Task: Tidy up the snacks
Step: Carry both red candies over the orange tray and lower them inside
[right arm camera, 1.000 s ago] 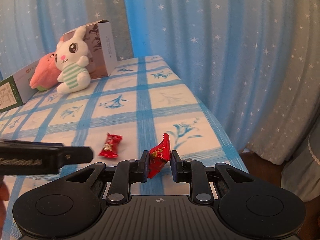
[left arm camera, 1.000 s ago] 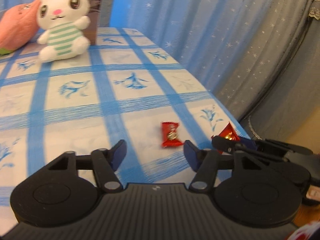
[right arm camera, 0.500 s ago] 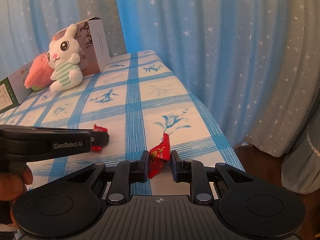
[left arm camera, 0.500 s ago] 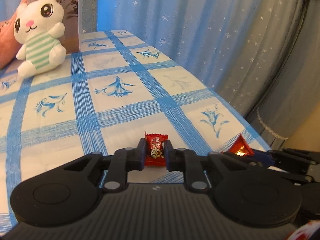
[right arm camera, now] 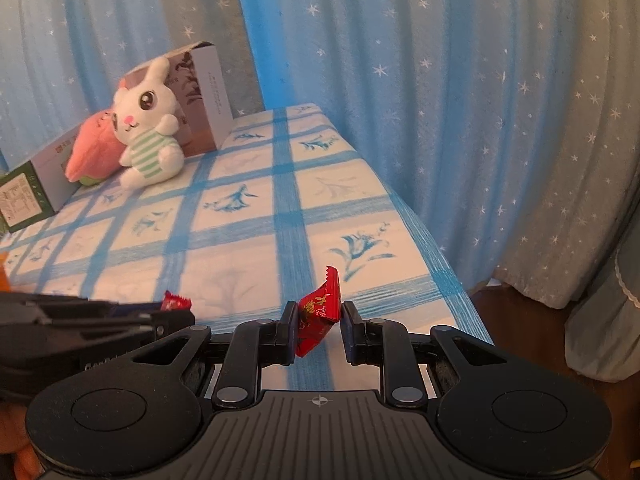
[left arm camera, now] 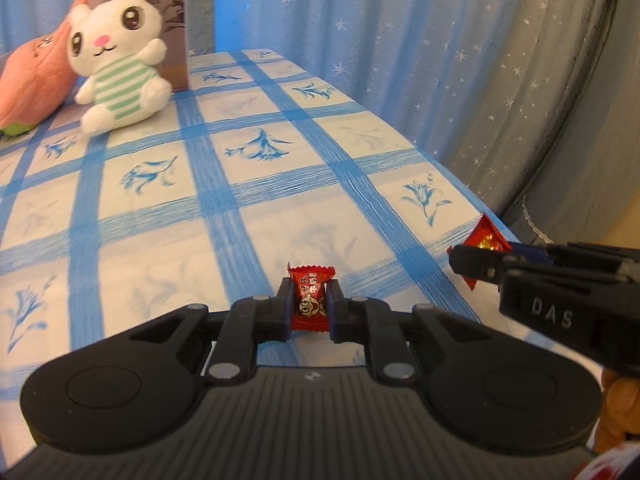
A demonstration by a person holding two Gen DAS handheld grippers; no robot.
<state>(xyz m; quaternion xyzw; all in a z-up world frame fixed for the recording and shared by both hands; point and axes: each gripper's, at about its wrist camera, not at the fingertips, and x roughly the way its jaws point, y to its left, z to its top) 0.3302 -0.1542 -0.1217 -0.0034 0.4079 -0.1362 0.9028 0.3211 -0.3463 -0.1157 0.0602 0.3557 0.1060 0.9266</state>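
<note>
The left tool (left arm camera: 309,307) is clenched on a red candy (left arm camera: 310,300), the wrapper pinched across its middle with a crimped end sticking up above the pads. The right tool (right arm camera: 319,322) is clenched on a second red packet (right arm camera: 320,312), held edge-on and tilted, one corner poking up. Both sweets appear to be clear of the bench (left arm camera: 248,208), near its front right corner, with the two tools just beside each other

The step in hand reads as carrying both sweets to wherever they are to be gathered; no tray or bowl shows in either view, so the goal spot cannot be told. To do it well, keep both grips firm, since foil is slippery and the right packet sits skewed and could twist out. Move the tools level and keep them from knocking together. The far end holds a plush rabbit (left arm camera: 120,52), a pink plush (left arm camera: 32,80) and boxes (right arm camera: 204,92), so steer short of them. Lower each sweet until it touches the surface before letting go, one tool at a time, so neither bounces toward the edge
</note>
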